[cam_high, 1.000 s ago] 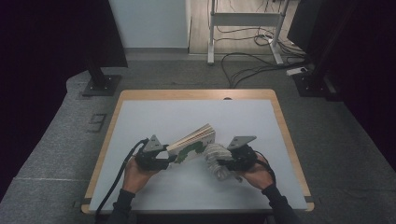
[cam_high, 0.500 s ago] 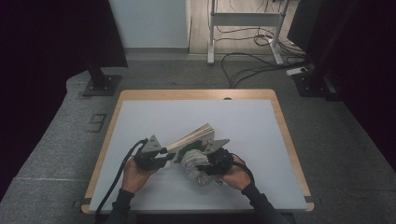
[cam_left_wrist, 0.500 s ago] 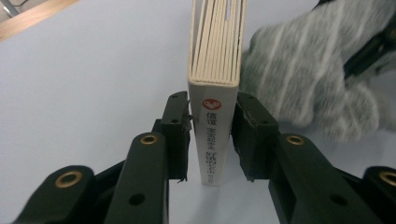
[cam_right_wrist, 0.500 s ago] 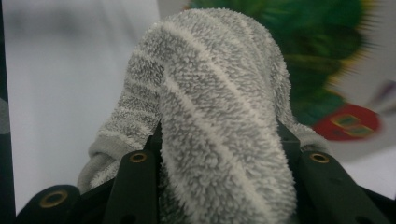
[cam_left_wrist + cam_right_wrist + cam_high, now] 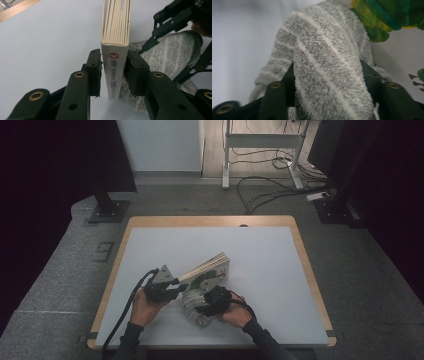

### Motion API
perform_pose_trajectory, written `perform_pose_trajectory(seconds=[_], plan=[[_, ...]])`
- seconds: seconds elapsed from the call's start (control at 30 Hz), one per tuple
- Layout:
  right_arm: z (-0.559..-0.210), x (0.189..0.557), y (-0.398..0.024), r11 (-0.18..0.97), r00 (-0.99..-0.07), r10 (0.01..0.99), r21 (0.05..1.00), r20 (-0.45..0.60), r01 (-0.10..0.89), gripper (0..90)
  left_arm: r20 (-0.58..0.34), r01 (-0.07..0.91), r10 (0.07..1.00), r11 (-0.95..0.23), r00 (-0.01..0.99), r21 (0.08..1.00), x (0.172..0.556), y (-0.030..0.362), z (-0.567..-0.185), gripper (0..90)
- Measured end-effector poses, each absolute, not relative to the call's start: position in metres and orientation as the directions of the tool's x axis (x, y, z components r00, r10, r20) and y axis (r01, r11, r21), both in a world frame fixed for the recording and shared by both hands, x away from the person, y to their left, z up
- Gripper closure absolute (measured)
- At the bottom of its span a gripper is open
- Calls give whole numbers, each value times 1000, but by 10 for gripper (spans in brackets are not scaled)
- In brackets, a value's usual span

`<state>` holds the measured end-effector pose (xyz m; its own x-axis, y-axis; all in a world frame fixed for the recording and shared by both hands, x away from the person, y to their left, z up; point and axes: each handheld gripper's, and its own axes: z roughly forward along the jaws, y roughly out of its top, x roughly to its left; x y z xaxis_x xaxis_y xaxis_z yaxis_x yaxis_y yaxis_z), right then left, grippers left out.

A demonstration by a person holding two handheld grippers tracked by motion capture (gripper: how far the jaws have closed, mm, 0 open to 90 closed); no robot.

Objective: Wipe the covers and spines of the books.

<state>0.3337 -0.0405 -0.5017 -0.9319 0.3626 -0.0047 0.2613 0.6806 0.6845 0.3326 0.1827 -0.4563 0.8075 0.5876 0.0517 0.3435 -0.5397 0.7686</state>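
book (image 5: 115, 53) stands on its edge near the table's (image 5: 270, 255) near-left, spine clenched by the left gripper (image 5: 172, 286); keep that steady. just right, the right gripper (image 5: 207, 306), jaws just widening, seemingly still grasps the grey sock (image 5: 324, 65); ease it clear of the cover.
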Motion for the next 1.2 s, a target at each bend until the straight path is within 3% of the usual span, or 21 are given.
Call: perform_pose_trajectory(seconds=[0.13,0.27,0.73,0.9,1.2], plan=[[-489,332,-45,653,-928,372,709,4,265,259,49,343,587,-537,808,770,333,183,-456,651],[-473,331,-51,620,-925,380,738,16,267,202,45,346,589,-533,807,772,333,182,-457,643],[-456,355,-108,522,-832,554,782,-9,339,178,40,349,585,-536,810,768,333,182,-457,627],[-457,371,-124,480,-794,608,797,0,367,133,39,350,585,-537,810,768,332,181,-458,623],[-465,400,-118,470,-801,599,809,1,352,122,38,348,582,-536,812,769,332,182,-457,629]])
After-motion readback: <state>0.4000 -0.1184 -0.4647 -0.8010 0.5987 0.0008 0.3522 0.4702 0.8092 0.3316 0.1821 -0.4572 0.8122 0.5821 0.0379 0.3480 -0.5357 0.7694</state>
